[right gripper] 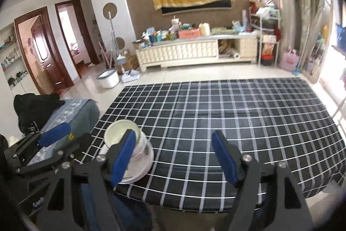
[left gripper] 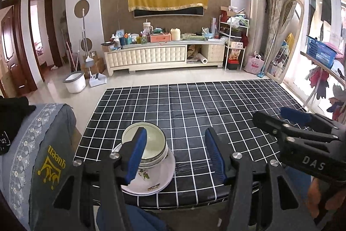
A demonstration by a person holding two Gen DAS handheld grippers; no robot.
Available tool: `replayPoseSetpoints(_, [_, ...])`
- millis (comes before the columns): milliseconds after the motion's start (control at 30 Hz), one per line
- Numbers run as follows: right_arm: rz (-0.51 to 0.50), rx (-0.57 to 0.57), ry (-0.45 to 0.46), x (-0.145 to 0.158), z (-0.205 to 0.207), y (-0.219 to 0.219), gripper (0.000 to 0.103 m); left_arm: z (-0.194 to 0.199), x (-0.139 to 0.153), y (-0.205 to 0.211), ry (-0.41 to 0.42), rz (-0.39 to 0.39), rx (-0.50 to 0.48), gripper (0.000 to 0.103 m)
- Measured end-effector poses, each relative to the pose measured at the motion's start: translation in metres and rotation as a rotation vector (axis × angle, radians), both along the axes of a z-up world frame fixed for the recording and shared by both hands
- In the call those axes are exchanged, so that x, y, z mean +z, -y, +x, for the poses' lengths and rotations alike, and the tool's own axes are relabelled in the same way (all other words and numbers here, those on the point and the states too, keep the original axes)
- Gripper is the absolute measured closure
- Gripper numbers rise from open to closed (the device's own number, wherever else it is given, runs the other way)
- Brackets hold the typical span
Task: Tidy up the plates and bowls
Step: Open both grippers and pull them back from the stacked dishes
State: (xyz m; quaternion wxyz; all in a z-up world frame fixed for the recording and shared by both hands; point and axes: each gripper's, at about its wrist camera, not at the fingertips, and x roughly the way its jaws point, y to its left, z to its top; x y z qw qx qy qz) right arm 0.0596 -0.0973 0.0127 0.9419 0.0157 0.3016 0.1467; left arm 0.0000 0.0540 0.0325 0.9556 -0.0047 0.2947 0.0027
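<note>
- Two hand-held grippers hover above the near edge of the bench (left gripper: 216, 105), both with fingers spread wide and nothing between them.
- Left hand-held gripper (left gripper: 176, 155) has its blue pads (left gripper: 136, 157) apart; the left pad overlaps the bowl in view, but I cannot tell whether it touches.
- Right hand-held gripper (right gripper: 176, 157) is likewise spread, over bare checked cloth (right gripper: 237, 114).
- Bowl (left gripper: 151, 142) sits upright, stacked on a plate (left gripper: 155, 181) at the near left corner of the bench; the right view shows the same stack (right gripper: 138, 153).
- Plate is white with small printed motifs on its rim.
- Grey cushioned seat (left gripper: 43, 155) stands just beside the bench's left edge.
</note>
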Motion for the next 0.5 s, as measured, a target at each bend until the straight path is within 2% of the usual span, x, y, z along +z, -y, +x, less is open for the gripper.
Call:
replayPoseSetpoints(67, [-0.015, -0.02, 0.022, -0.001, -0.006, 0.008, 0.022, -0.007, -0.001, 0.003, 0.023, -0.006, -0.004, 0.048])
replayPoseSetpoints(200, [-0.043, -0.054, 0.088, 0.002, -0.025, 0.021, 0.013, -0.024, 0.0, 0.009, 0.081, 0.01, -0.013, 0.024])
replayPoseSetpoints(267, [-0.069, -0.057, 0.121, 0.003, -0.034, 0.022, 0.005, -0.032, 0.001, 0.015, 0.106, 0.021, -0.02, 0.022])
replayPoseSetpoints(367, [-0.091, -0.073, 0.147, 0.001, -0.047, 0.026, 0.0, -0.042, 0.001, 0.022, 0.135, 0.043, -0.031, 0.02])
replayPoseSetpoints(500, [-0.088, -0.072, 0.154, -0.005, -0.062, 0.036, 0.0, -0.051, -0.002, 0.025, 0.151, 0.045, -0.053, 0.007])
